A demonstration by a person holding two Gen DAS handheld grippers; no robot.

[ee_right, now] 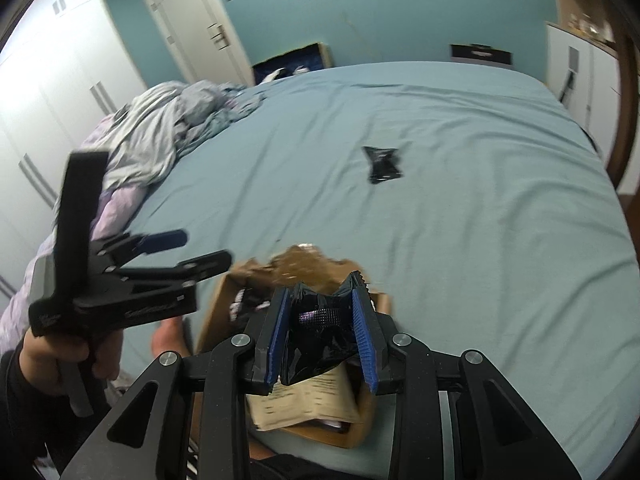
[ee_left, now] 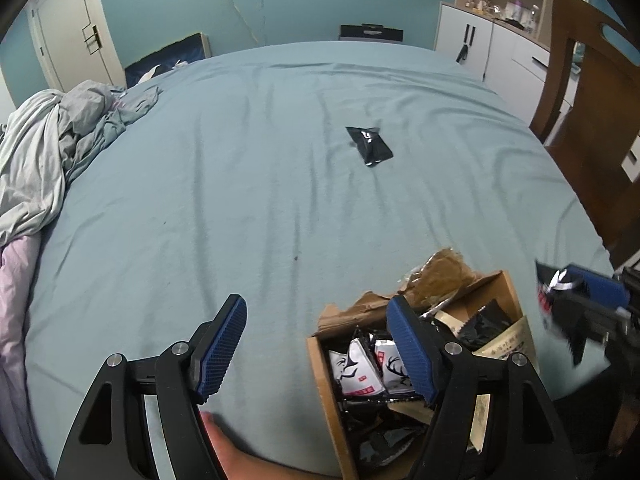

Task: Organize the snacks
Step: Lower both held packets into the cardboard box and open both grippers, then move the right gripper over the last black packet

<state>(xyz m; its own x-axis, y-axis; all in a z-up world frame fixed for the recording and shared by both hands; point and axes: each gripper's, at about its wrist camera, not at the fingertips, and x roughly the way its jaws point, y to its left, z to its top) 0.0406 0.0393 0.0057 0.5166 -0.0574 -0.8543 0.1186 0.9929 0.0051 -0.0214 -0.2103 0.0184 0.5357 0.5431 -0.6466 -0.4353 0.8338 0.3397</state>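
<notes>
Crumpled glossy black snack packet (ee_right: 320,336) between pads

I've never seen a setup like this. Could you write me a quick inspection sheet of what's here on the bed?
Surface: bed with wrinkled teal sheet.
Job's things: cardboard box full of snack packets; one black packet lying alone mid-bed.
Clutter: crumpled bedding at the left side.
Grippers: left gripper jaws open, empty; right gripper jaws shut on a black snack packet above the box.
Cables: nothing seen.
Surroundings: teal wall, white door, wooden chair.
</notes>
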